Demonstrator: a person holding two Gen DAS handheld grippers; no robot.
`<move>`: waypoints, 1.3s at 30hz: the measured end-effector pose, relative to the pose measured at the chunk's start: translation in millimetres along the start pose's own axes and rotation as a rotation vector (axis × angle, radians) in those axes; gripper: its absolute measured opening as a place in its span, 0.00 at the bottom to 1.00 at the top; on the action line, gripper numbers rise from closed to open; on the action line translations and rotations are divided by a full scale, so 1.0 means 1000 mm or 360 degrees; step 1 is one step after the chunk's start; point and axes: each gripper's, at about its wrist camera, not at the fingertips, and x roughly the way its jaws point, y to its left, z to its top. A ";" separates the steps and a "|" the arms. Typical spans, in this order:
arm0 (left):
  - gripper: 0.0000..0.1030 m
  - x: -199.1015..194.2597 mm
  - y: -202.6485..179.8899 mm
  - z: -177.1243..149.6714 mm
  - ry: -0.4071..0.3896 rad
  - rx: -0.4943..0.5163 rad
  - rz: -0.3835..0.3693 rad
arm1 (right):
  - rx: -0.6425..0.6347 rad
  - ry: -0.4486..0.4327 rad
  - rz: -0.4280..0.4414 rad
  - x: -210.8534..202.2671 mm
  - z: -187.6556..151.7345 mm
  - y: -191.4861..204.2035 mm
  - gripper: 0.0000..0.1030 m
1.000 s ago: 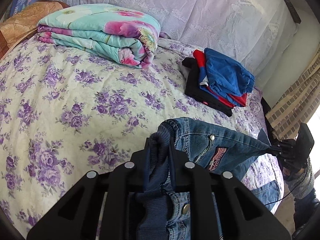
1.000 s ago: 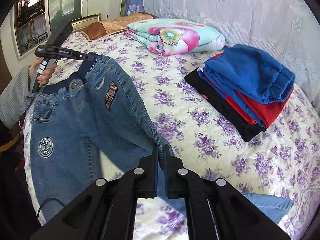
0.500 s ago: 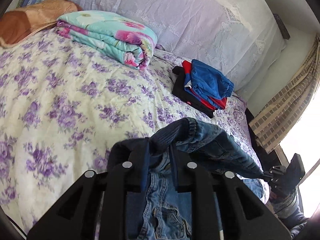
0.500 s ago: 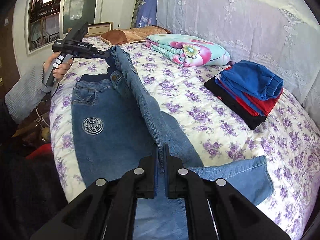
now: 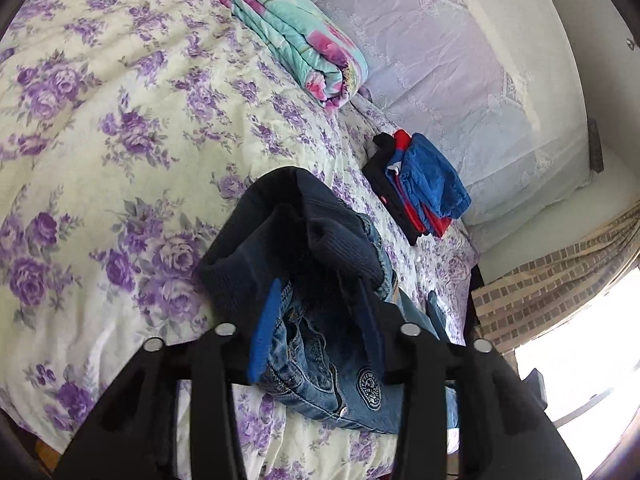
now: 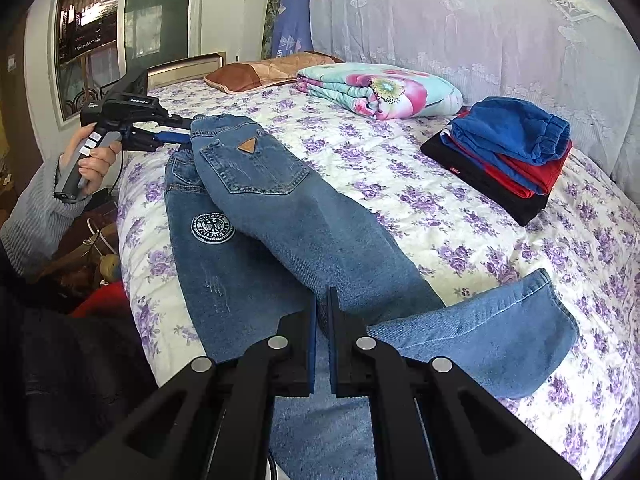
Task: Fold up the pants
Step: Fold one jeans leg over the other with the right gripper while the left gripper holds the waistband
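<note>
Left wrist view: the left gripper (image 5: 316, 320) has its jaws parting, the dark ribbed waistband of the jeans (image 5: 320, 320) lying loose between them with clear gaps to both pads. The jeans rest on the floral bedspread (image 5: 100, 160) at the picture's 6 o'clock. A folded quilt (image 5: 296, 36) lies at 12 o'clock, and a stack of folded clothes (image 5: 420, 184) at about 2 o'clock, well apart from the jeans.

Right wrist view: the right gripper (image 6: 322, 320) is squeezed together on the denim of a trouser leg at 6 o'clock. The jeans (image 6: 272, 216) are folded lengthwise, one leg over the other, back pocket up, running from 10 o'clock down to the centre, with a hem (image 6: 492, 332) spread toward 4 o'clock. At 9 o'clock a hand (image 6: 92, 160) in a grey sleeve holds the left gripper (image 6: 176, 130) at the waistband. The quilt (image 6: 380, 90) lies at 12 o'clock, the clothes stack (image 6: 504, 156) at 2 o'clock, and a brown pillow (image 6: 260, 72) at 11 o'clock.
</note>
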 end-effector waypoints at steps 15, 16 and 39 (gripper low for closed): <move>0.54 0.001 -0.017 -0.014 0.0039 -0.0013 -0.0038 | 0.0035 -0.0001 0.0020 0.001 -0.004 -0.001 0.05; 0.54 0.007 -0.019 -0.015 0.0060 -0.0012 -0.0031 | 0.0039 -0.0002 0.0022 0.001 -0.004 -0.001 0.05; 0.19 -0.001 -0.033 -0.003 -0.0063 0.0140 0.0099 | 0.0029 -0.0036 0.0001 -0.020 -0.002 0.018 0.05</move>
